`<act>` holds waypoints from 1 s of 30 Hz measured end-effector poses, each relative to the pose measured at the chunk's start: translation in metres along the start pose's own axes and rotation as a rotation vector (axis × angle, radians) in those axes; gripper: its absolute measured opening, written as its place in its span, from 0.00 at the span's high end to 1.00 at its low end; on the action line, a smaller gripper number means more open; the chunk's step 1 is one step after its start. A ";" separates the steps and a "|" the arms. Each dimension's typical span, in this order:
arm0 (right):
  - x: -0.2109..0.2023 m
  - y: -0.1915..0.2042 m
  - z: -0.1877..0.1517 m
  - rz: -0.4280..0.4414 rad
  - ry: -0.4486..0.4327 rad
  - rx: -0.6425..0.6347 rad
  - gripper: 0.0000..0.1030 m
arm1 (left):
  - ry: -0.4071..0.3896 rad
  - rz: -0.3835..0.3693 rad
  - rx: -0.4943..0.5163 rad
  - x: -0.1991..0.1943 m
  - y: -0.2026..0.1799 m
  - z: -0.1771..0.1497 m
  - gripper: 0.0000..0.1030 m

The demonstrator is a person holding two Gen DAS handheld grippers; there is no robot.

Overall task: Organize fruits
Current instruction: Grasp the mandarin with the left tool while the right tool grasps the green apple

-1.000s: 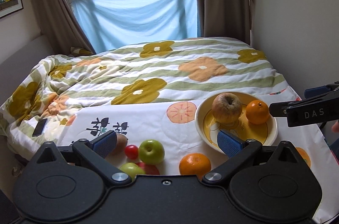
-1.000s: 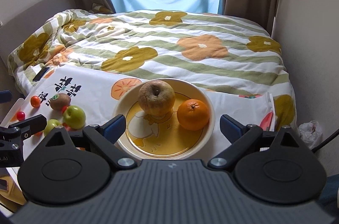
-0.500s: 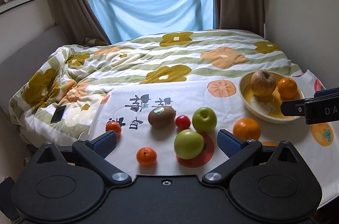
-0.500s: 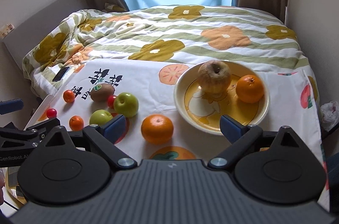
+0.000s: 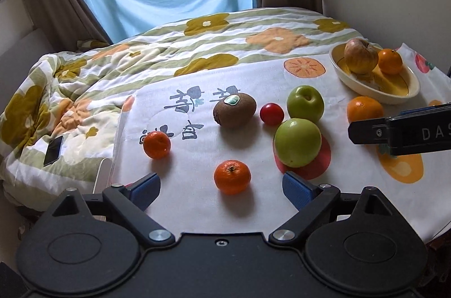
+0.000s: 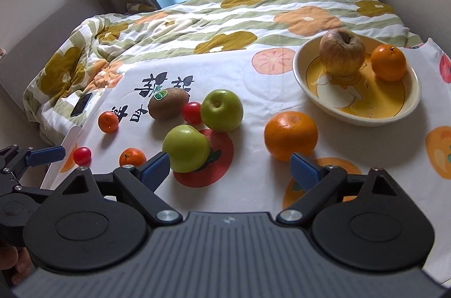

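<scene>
Loose fruit lies on a white printed cloth [image 5: 197, 213]. A small mandarin [image 5: 232, 177] sits between the fingers of my left gripper [image 5: 221, 186], whose jaws are closing without touching it. Beyond it are another mandarin [image 5: 156, 144], a kiwi [image 5: 234, 110], a cherry tomato [image 5: 271, 114] and two green apples [image 5: 298, 142]. My right gripper [image 6: 229, 168] stands open and empty over the cloth, with a green apple [image 6: 186, 148] at its left finger and a big orange [image 6: 290, 136] by its right. A yellow bowl [image 6: 352, 115] holds a brownish apple [image 6: 342, 51] and an orange [image 6: 388, 62].
A flowered quilt [image 5: 197, 44] covers the bed behind the table, with a phone [image 5: 53, 151] lying on it. The table's left edge [image 6: 70, 134] has a second cherry tomato [image 6: 82, 155] near it. A wall stands close on the right.
Both grippers have swung left and come down closer to the cloth. The bowl has slid to the right of both views. The left jaws have narrowed a little around the small mandarin.
</scene>
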State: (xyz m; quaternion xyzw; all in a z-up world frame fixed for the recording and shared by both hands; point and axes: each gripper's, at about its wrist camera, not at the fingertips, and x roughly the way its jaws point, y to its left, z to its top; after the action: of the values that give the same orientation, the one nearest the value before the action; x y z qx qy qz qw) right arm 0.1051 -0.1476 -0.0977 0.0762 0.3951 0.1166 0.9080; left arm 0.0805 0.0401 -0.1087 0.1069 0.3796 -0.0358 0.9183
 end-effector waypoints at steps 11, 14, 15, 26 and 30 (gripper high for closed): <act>0.041 0.025 -0.009 -0.039 0.029 0.095 0.00 | 0.032 -0.112 0.079 0.044 0.012 -0.003 0.27; 0.047 0.027 -0.009 -0.042 0.035 0.100 0.00 | 0.041 -0.137 0.092 0.052 0.009 -0.002 0.36; 0.048 0.028 -0.009 -0.041 0.036 0.102 0.00 | 0.043 -0.142 0.095 0.054 0.009 -0.001 0.39; 0.060 0.028 -0.007 -0.022 0.064 0.117 0.08 | 0.080 -0.158 0.103 0.064 0.010 -0.001 0.58; 0.063 0.031 -0.005 -0.008 0.066 0.113 0.11 | 0.086 -0.147 0.099 0.062 0.011 -0.002 0.58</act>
State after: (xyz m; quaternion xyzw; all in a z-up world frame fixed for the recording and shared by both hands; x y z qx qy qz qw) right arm 0.1388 -0.1006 -0.1382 0.1218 0.4313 0.0933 0.8891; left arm 0.1250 0.0517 -0.1523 0.1252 0.4231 -0.1173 0.8897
